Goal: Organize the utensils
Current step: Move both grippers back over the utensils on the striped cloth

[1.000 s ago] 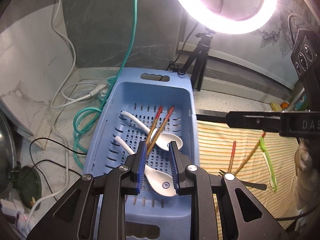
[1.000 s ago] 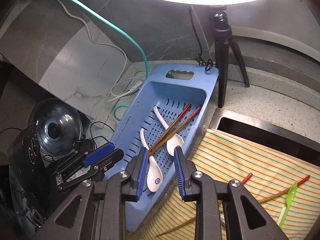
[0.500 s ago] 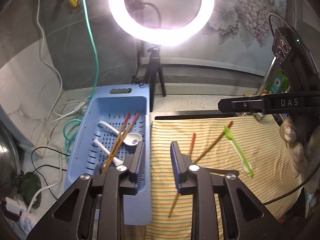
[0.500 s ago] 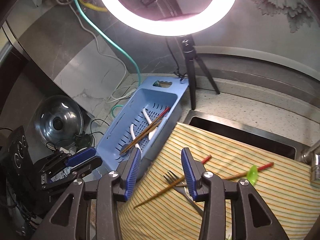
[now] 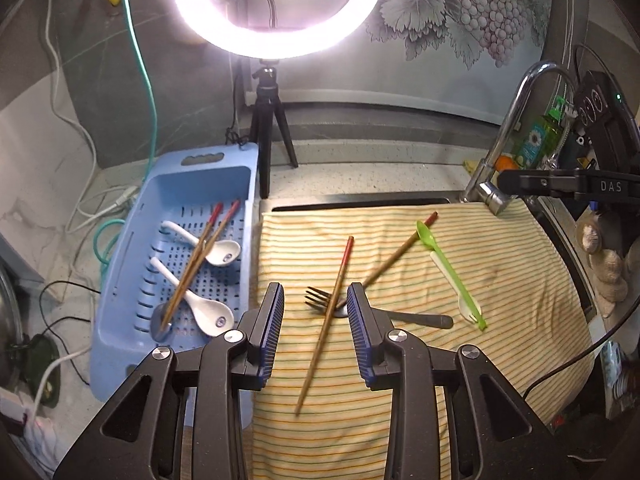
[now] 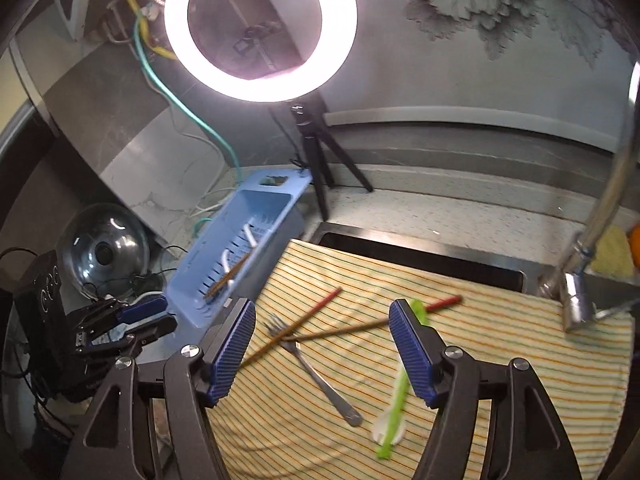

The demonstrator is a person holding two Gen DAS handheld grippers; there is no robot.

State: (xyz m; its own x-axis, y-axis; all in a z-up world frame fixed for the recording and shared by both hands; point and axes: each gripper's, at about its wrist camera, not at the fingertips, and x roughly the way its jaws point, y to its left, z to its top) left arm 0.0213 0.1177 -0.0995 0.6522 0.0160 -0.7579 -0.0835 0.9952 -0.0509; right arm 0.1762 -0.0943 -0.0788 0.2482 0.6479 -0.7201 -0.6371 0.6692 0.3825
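Observation:
A blue slotted basket (image 5: 120,304) holds two white spoons (image 5: 200,308) and a pair of red-tipped chopsticks (image 5: 196,256); it also shows in the right wrist view (image 6: 224,256). On the striped cloth (image 5: 500,280) lie two loose chopsticks (image 5: 332,308), a metal fork (image 5: 320,300) and a green plastic spoon (image 5: 444,260). My left gripper (image 5: 316,328) is open and empty above the near chopstick. My right gripper (image 6: 324,344) is open wide and empty above the fork (image 6: 316,372) and green spoon (image 6: 396,396).
A ring light on a black tripod (image 5: 268,120) stands behind the basket. A steel tap (image 5: 508,128) rises at the right, with a dish soap bottle (image 5: 536,140) behind. Cables (image 5: 100,208) and a pot lid (image 6: 104,252) lie left of the basket.
Both grippers have swung right, from over the basket to over the striped cloth. The right gripper's jaws have opened much wider and the left's somewhat wider.

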